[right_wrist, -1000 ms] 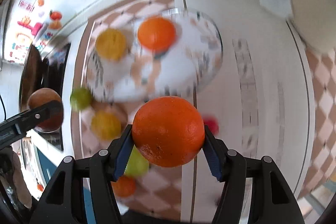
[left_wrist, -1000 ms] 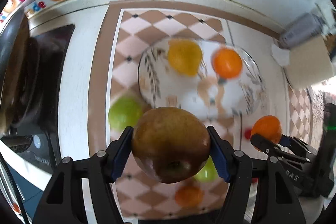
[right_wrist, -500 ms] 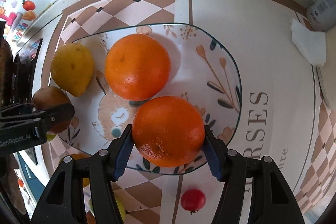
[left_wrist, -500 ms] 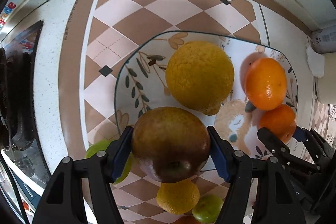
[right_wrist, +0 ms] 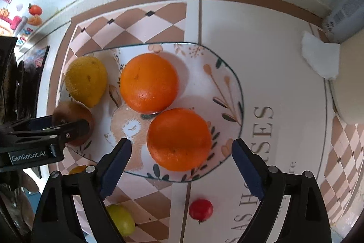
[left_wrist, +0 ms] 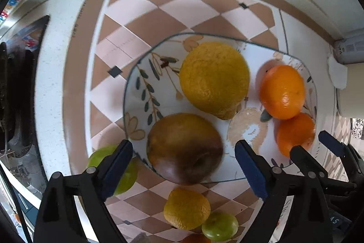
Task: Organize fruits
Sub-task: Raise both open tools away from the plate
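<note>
Four fruits sit on the flowery plate (right_wrist: 234, 81) now, and more wait on the mat. Going from left to right in the right wrist view: a yellow lemon (right_wrist: 86, 80) lies at the plate's 9 o'clock edge. Just below it, at about 8 o'clock, rests a brown apple (left_wrist: 184, 147). The left gripper (left_wrist: 183, 165) is around the apple with its fingers wide, not touching it. Near the middle is an orange (right_wrist: 148, 83). A second orange (right_wrist: 179, 139) touches it, down at 5 o'clock. The right gripper (right_wrist: 181, 158) has its fingers spread wide on both sides of this orange and does not squeeze it.

So both hands look done with letting go, I think. What is left lies off the plate, toward 6 o'clock. On the left is a green fruit (left_wrist: 113, 169), then a small yellow fruit (left_wrist: 186, 208) and another green one (left_wrist: 219, 226). Farthest right is a little red fruit (right_wrist: 200, 208). I guess about half the job is done.
</note>
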{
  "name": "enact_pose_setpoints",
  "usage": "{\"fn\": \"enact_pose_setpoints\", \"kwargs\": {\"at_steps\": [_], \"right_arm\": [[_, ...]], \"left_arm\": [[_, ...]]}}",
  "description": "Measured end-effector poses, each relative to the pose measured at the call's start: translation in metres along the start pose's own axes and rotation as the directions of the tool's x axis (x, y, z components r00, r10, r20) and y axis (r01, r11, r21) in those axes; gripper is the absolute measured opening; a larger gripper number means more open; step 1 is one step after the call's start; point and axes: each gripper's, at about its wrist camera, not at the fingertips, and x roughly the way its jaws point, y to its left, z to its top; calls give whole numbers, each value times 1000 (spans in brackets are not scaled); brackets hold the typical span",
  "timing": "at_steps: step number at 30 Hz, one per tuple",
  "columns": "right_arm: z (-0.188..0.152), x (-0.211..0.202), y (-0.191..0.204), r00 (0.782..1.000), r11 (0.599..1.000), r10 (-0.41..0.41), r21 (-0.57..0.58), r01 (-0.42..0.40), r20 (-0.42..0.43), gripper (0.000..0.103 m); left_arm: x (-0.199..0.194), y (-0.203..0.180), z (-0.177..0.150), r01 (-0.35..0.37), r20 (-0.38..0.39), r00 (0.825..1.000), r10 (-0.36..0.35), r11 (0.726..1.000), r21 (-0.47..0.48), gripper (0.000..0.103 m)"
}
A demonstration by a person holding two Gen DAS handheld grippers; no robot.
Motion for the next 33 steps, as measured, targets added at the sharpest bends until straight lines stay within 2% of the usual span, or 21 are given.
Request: {"fn": "enact_pose_setpoints", "kwargs": {"at_steps": [3, 8, 12, 25, 33], "right_arm": [[-10, -18, -4, 999, 999, -45, 16, 45, 26, 92], [-28, -46, 0, 995, 998, -69, 17, 68, 74, 92], [-49, -74, 3, 991, 997, -78, 22, 76, 113, 92], [-116, -159, 21, 969, 998, -61, 29, 55, 238, 92], [-153, -210, 34, 946, 999, -48, 21, 44, 319, 92]], "left_arm": [[-16, 4, -8, -27, 50, 998, 27, 1000, -4, 92], [-51, 11, -36, -69, 140, 988, 71, 997, -18, 92], [-75, 7, -61, -74, 198, 977, 76, 997, -16, 92], [-161, -13, -142, -111, 387, 918, 87, 993, 40, 92], [-197, -15, -180, -92, 451, 891, 58, 994, 55, 92]]}}
